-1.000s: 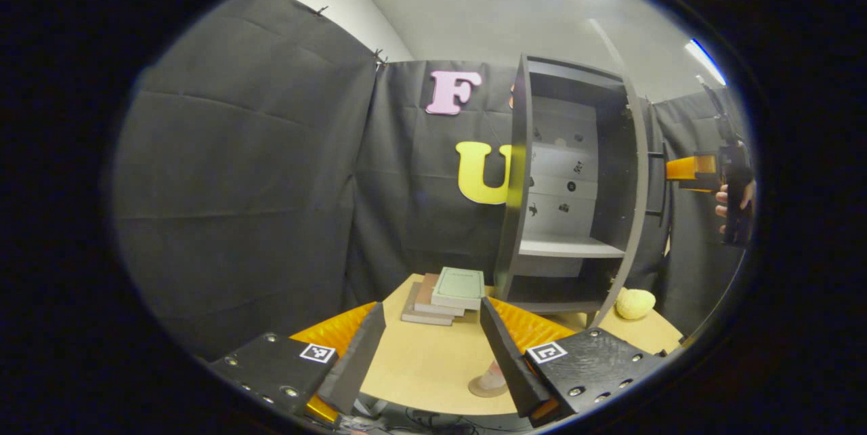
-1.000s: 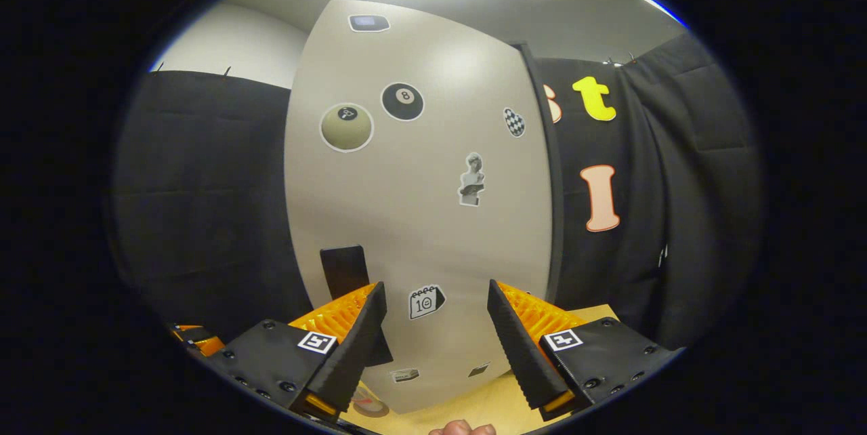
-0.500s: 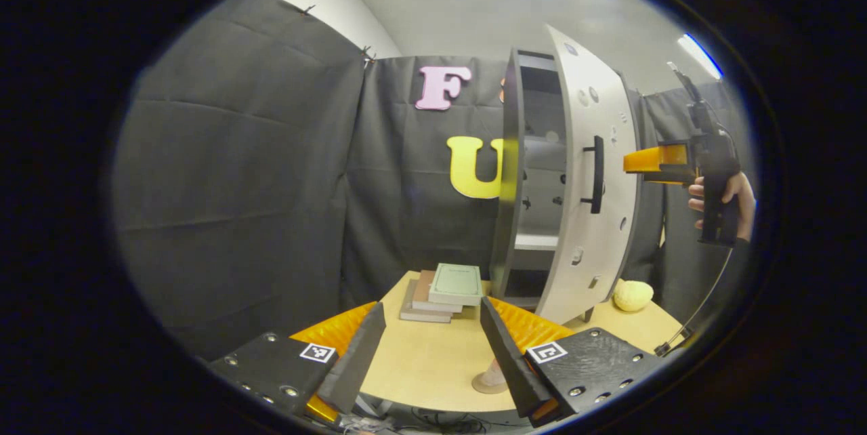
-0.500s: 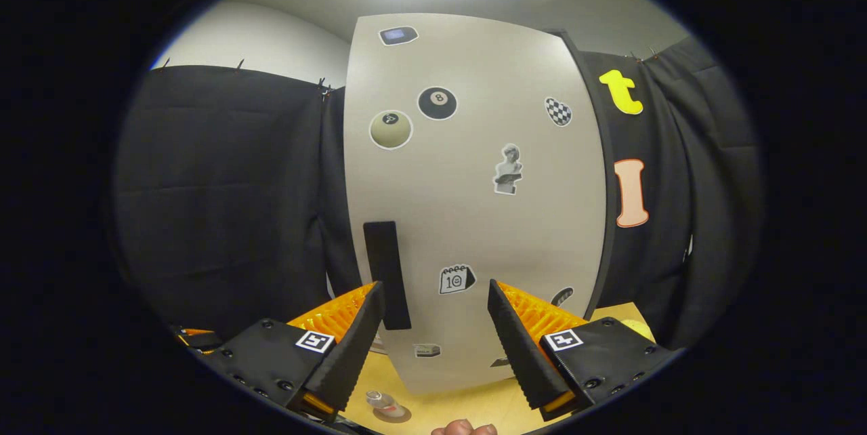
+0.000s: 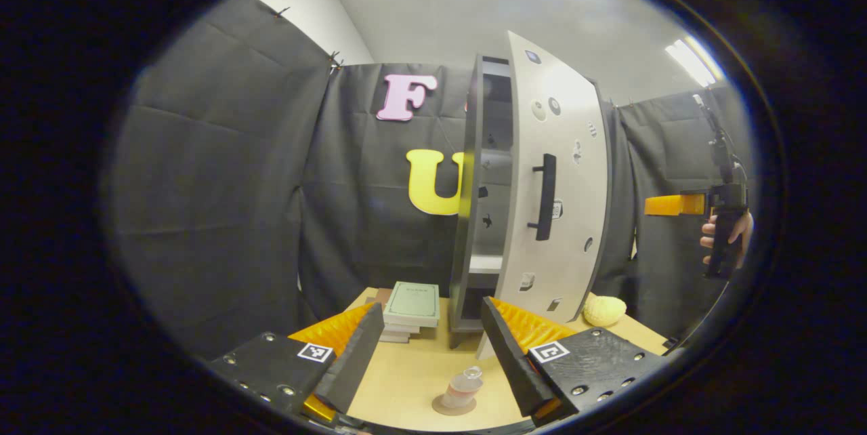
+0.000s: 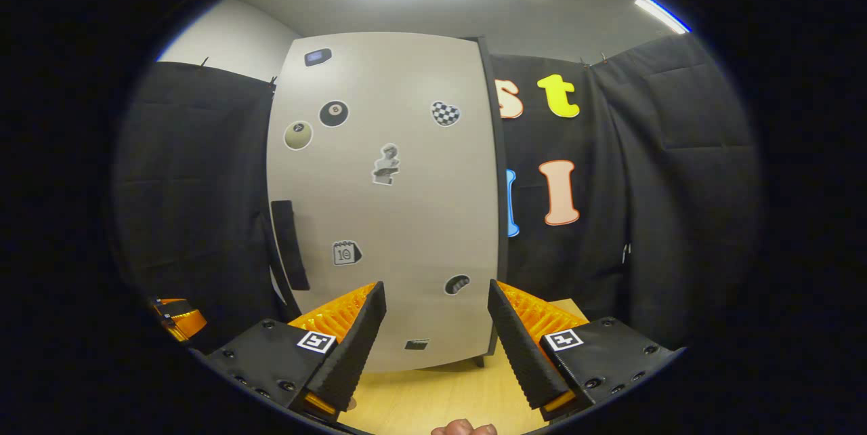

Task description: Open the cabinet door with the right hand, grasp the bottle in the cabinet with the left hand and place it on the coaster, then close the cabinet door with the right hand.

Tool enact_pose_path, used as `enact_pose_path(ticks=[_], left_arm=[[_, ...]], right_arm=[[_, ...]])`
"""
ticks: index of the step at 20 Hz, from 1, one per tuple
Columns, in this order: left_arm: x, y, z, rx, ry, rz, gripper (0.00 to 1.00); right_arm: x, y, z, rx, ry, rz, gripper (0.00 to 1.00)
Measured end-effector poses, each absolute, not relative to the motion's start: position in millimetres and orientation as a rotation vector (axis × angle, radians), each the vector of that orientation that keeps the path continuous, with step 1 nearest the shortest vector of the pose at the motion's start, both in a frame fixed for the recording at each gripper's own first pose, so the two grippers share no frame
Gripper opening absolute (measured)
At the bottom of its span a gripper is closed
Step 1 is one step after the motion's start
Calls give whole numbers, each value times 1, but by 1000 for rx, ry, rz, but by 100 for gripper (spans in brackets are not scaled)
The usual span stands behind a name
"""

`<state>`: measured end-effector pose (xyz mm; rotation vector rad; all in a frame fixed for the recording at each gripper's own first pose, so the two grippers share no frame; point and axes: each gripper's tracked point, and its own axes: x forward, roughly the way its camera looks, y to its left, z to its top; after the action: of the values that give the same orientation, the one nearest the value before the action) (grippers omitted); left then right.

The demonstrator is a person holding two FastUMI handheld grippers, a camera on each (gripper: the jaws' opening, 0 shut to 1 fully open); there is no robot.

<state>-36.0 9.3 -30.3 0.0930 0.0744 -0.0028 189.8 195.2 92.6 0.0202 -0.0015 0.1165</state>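
A small clear bottle [image 5: 464, 381] stands on a round brown coaster [image 5: 452, 406] on the wooden table [image 5: 406, 381], just ahead of my left gripper [image 5: 430, 354], which is open and holds nothing. The dark cabinet [image 5: 469, 218] has its pale, sticker-covered door [image 5: 569, 171] swung almost shut, with a narrow gap left on the handle side. Its black handle [image 5: 544, 198] faces outward. My right gripper [image 6: 433, 340] is open and empty, facing the door [image 6: 386, 198] from a short way off, apart from the handle [image 6: 290, 245]. In the left gripper view the right gripper [image 5: 677, 204] hangs in a hand [image 5: 711, 238] right of the cabinet.
A stack of books [image 5: 411, 303] lies left of the cabinet's foot. A yellow lumpy object [image 5: 605, 309] sits on the table to the cabinet's right. Black cloth walls close the booth. The table's front edge [image 6: 440, 398] lies under my right gripper.
The door has swung from wide open to nearly shut. My right gripper has drawn back from it and dropped lower. The left gripper has shifted, bringing the bottle on the coaster more into view.
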Motion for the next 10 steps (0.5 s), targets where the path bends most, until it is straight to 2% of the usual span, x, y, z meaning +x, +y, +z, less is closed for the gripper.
enact_pose_path(ticks=[5,6,10], left_arm=[[-11,-24,3,59,30,-33,90],[-7,-20,10,54,16,-19,87],[9,-34,25,9,-23,-36,88]], right_arm=[[191,138,83,-10,-15,32,96],[191,129,80,-11,-19,20,96],[190,100,68,-16,-12,-18,96]])
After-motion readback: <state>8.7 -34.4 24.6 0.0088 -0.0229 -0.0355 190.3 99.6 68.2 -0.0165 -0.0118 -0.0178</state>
